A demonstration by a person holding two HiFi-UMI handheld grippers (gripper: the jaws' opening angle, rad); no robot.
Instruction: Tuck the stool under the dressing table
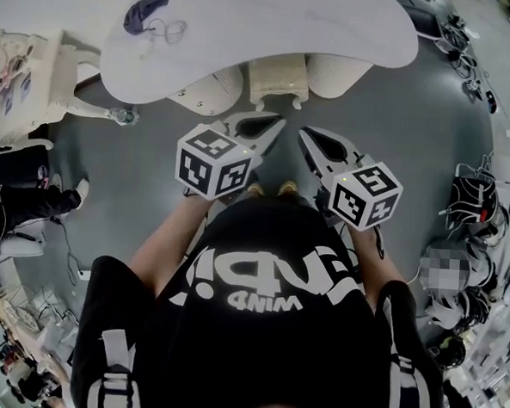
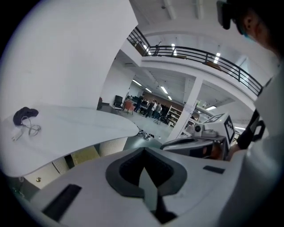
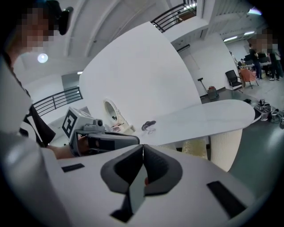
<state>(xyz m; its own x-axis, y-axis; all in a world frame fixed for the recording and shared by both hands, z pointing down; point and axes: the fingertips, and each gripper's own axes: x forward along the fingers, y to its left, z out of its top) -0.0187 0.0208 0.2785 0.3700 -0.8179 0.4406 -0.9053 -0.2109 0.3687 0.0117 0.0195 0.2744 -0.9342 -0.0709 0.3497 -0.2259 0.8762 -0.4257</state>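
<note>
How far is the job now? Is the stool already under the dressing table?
Looks done: the stool sits under the dressing table, between its ribbed supports. In hand: nothing; the left gripper and right gripper are shut and empty. Left: apparently nothing.

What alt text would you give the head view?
Seen from above, a person in a black shirt holds the left gripper and right gripper, both shut and empty, before a white dressing table. A cream stool sits under its edge between two ribbed legs.
</note>
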